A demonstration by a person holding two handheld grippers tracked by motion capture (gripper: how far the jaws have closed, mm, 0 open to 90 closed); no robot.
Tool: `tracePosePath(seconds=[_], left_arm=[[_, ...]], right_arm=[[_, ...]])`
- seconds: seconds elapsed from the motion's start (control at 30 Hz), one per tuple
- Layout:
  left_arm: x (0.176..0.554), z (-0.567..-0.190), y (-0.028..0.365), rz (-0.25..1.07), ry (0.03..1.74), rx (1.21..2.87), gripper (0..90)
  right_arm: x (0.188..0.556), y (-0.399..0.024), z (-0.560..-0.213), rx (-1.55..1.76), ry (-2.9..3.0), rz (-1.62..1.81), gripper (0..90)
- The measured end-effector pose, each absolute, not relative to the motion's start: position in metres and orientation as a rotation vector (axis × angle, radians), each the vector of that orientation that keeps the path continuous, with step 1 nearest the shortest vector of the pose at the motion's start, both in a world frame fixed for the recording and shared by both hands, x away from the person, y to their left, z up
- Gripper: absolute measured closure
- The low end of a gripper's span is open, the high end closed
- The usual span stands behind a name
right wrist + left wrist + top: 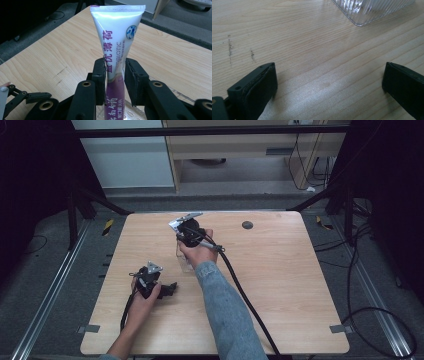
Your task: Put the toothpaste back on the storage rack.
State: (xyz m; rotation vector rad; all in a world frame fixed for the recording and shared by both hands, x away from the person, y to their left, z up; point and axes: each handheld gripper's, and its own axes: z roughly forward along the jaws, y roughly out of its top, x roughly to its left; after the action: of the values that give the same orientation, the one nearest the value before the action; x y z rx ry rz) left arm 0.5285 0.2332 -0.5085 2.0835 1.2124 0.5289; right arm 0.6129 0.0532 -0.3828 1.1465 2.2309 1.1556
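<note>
A white and purple toothpaste tube (116, 37) stands upright with its crimped end up, and my right gripper (115, 72) is shut on its middle. Its lower end reaches down into a clear ribbed glass cup (130, 112). From above, the right gripper (186, 237) hovers over that cup (183, 262) near the middle of the wooden table (280, 285). My left gripper (173, 288) rests low on the table to the front left, jaws pointing toward the cup. Its jaws (329, 75) stand wide open over bare wood, with the cup's base (372, 10) ahead of them.
A dark round spot (247, 225) marks the table near its far edge. The right gripper's black cable (240, 290) trails across the table to the front edge. Small dark scuffs (230, 48) mark the wood left of the left gripper.
</note>
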Motion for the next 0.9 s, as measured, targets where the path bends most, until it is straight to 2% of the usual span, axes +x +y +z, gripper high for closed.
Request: tracePosePath(seconds=[0.37, 0.57, 0.77, 0.87, 0.9], left_arm=[[0.528, -0.509, 0.233, 0.529, 1.212, 2.083, 0.0], [0.528, -0.509, 0.233, 0.529, 1.212, 2.083, 0.0], [0.528, -0.509, 0.233, 0.529, 1.213, 2.083, 0.0], [0.528, -0.508, 0.233, 0.529, 1.213, 2.084, 0.0], [0.528, -0.508, 0.233, 0.529, 1.213, 2.084, 0.0]], right_arm=[[0.611, 0.057, -0.383, 1.136, 2.239, 1.156, 68.8], [0.609, 0.055, -0.381, 1.135, 2.236, 1.161, 64.9], [0.603, 0.052, -0.375, 1.120, 2.232, 1.151, 56.6], [0.601, 0.049, -0.372, 1.128, 2.231, 1.148, 46.3], [0.601, 0.049, -0.372, 1.128, 2.231, 1.148, 46.3]])
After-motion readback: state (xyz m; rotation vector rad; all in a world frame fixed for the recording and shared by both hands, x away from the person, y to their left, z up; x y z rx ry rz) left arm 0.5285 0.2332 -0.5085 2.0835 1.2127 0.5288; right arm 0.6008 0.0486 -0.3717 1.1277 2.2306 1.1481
